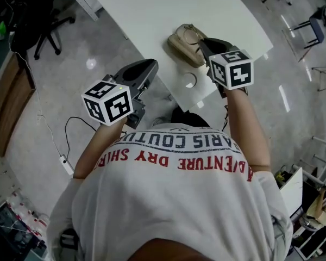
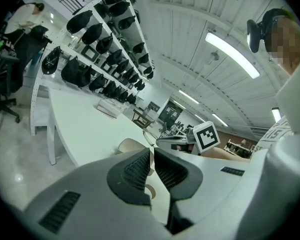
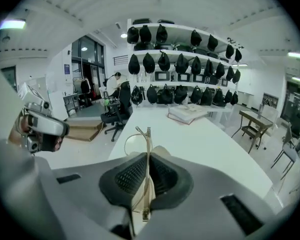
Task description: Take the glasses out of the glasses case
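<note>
Glasses [image 3: 147, 139] are pinched edge-on between the jaws of the right gripper [image 3: 147, 159], whose pads are pressed together on the thin wire frame. One rim curves out past the tips to the left, and the frame runs back down the narrow gap between the pads. In the head view the right gripper [image 1: 205, 45] points at the beige case [image 1: 182, 45], which lies on the white table [image 1: 152, 10] near its near edge. The glasses [image 1: 193, 33] show there as a thin loop right at the gripper's tip, over the case's near side. Whether they are fully clear of the case cannot be told from that view. The left gripper view shows the case [image 2: 130, 145] low on the table, with the wire of the glasses [image 2: 149, 135] just above and beside it and the right gripper [image 2: 172, 143] reaching in from the right. The left gripper [image 2: 152, 154] has its jaws drawn together at the tips with nothing between them. In the head view the left gripper [image 1: 146, 69] is off the table's near corner, over the floor [image 1: 70, 64] and well apart from the case.
</note>
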Demonstrator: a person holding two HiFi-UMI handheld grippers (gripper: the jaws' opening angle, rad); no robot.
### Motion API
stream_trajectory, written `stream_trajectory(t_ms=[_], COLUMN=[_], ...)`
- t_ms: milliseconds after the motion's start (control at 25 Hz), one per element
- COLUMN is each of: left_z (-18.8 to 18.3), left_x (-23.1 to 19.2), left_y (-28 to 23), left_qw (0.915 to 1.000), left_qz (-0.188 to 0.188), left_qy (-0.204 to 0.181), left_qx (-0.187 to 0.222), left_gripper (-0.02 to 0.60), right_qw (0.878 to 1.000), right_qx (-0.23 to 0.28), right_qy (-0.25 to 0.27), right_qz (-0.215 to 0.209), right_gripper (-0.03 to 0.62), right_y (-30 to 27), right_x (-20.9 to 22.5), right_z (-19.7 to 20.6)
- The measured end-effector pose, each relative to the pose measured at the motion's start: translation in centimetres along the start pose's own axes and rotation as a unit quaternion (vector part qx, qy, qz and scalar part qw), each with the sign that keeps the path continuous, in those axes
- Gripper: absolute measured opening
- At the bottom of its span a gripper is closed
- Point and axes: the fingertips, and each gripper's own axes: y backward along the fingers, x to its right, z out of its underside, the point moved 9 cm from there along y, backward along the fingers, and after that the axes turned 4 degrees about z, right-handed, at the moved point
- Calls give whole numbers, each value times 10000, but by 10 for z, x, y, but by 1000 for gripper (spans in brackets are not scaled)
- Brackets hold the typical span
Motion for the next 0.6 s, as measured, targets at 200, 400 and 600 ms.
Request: stream_trajectory(t_ms=[200,400,600], left_z=[-4,-5,-10], left_x=[21,38,51], left_y=[8,19,27], left_qw=[9994,9980,9959], left_qz=[256,455,633], left_qy=[-245,-444,-639], left_qx=[2,-13,-19], left_gripper=[48,48,47], right_qw=[9975,9923,9834], right_qx=[626,1165,1713], right_qy=[-332,-401,-535], right_qz=[-14,-139,-277], right_gripper=[32,33,32], right_y=[48,92,125], right_x=[-14,-40,-63], right_z=[-2,0,3])
